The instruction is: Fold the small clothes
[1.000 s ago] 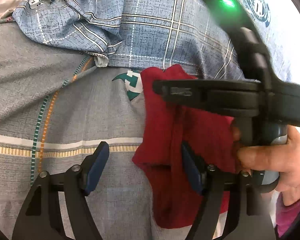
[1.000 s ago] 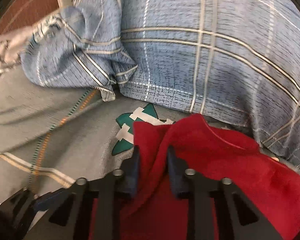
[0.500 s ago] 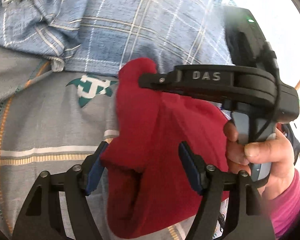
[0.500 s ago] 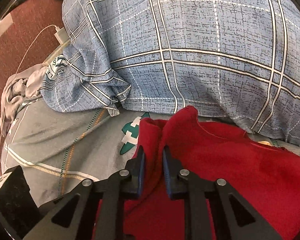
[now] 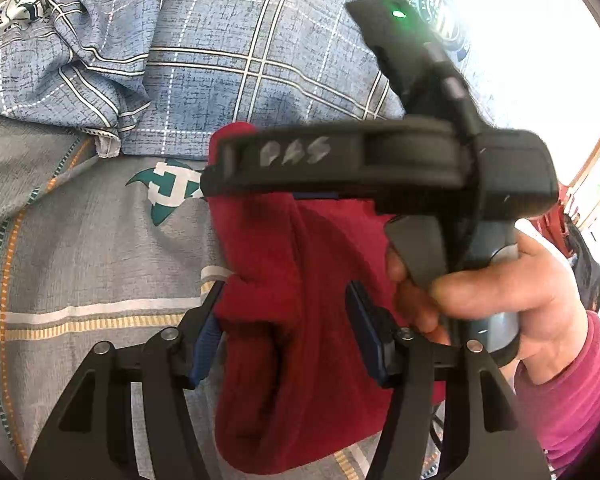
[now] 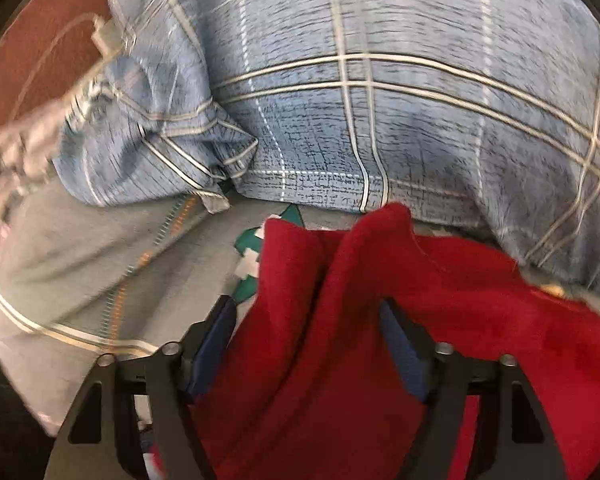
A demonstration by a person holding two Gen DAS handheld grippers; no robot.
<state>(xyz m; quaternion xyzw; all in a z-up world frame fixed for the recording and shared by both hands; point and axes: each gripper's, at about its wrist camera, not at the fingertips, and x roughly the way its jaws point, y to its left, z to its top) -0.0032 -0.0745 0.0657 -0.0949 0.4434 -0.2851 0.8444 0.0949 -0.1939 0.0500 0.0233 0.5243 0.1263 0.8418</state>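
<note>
A small red fleece garment point(image 5: 292, 320) lies bunched on the grey bedsheet point(image 5: 80, 264). My left gripper point(image 5: 286, 332) is open, its blue pads on either side of a red fold. My right gripper point(image 6: 310, 344) is open too, with the red garment point(image 6: 340, 340) loose between its jaws. In the left wrist view the right gripper's body point(image 5: 360, 160) crosses above the garment, held by a hand in a pink sleeve.
A blue plaid pillow point(image 6: 380, 100) lies just behind the garment, with a crumpled plaid pillowcase point(image 5: 48, 68) at the left. A teal and white logo point(image 5: 168, 188) marks the sheet. Brown floor point(image 6: 40, 40) with a charger cable lies beyond the bed's left edge.
My right gripper has opened and let go of the red fold it pinched. The left gripper stays open around the garment and has shifted slightly.
</note>
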